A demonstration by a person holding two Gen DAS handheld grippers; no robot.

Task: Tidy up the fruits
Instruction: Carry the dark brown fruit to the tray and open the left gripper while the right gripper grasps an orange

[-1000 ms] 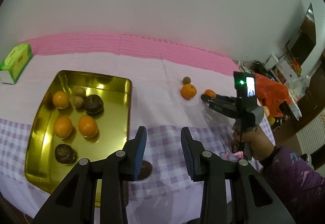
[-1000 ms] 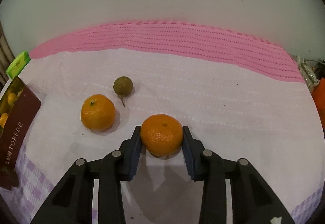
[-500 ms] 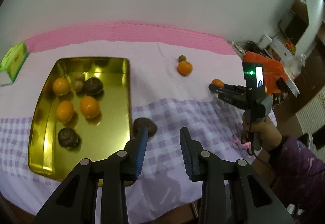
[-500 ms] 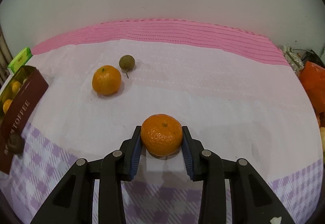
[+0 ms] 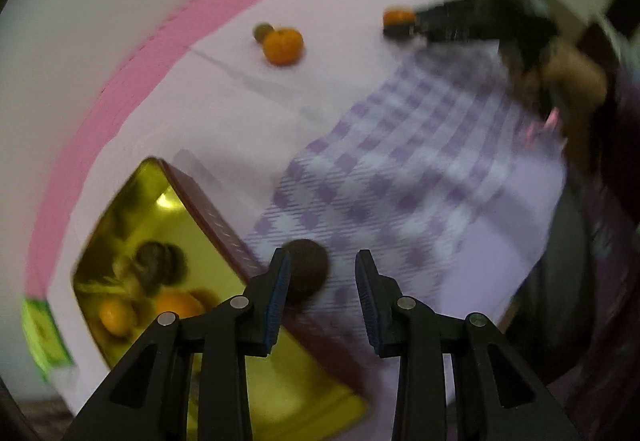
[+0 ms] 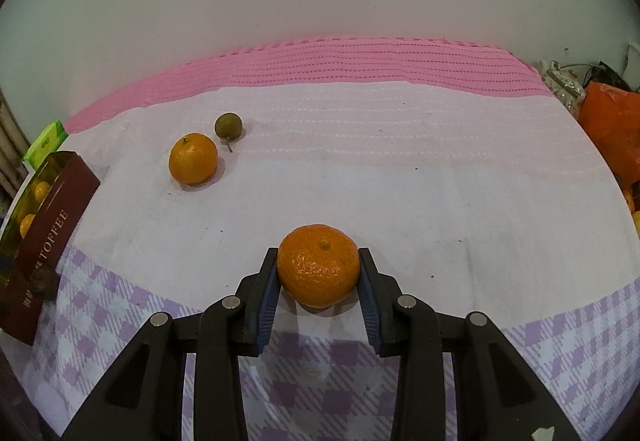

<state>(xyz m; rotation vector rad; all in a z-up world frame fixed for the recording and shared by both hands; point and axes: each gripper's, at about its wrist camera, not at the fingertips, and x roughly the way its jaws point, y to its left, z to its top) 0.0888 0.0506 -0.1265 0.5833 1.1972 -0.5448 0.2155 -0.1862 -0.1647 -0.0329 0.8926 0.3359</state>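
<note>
Right wrist view: right gripper (image 6: pixel 319 277) grasps one of two oranges (image 6: pixel 318 265); left gripper (image 5: pixel 322 283) released.

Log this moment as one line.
right gripper: shut on tangerine | left gripper: open, over dark fruit beside gold tin

light: dim, warm indoor, from above | left wrist view: heavy motion blur, smeared checks on the cloth (image 5: pixel 400 169), glare spot in the gold tin (image 5: pixel 168 201), green lamp flare (top right) | right wrist view: sharp, soft shadow under the held orange (image 6: pixel 318 265) | both: fisheye bending, dark corners
</note>
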